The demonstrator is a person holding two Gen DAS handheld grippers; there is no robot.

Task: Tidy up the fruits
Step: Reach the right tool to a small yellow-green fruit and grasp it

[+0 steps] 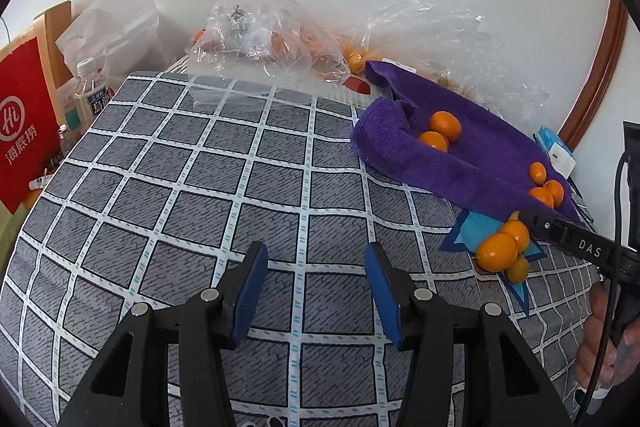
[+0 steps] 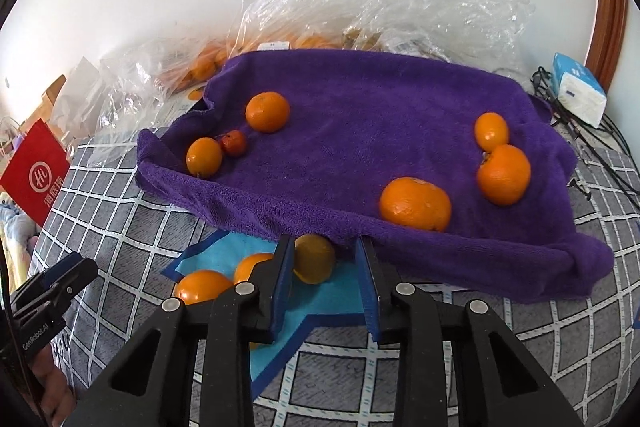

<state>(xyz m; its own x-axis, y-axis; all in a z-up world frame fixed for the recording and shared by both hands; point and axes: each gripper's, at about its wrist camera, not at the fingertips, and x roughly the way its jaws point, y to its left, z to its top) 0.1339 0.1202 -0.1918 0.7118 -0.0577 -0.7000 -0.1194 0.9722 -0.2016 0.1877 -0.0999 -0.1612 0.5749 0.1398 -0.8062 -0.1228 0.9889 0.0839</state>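
— Where's the fruit?
— Oranges [image 2: 415, 203] lie mid-frame on my purple towel [image 2: 360, 131]; more low left on blue paper [image 2: 332, 301].
— Your jaws?
— Right gripper [image 2: 326, 281] apart, one orange [image 2: 314, 258] between, unpressed. Left gripper [image 1: 316, 291] apart, empty.

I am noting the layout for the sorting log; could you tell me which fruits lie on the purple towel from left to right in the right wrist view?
Orange near the folded left edge → small red fruit → orange further back → large orange near the front edge, all on the purple towel.
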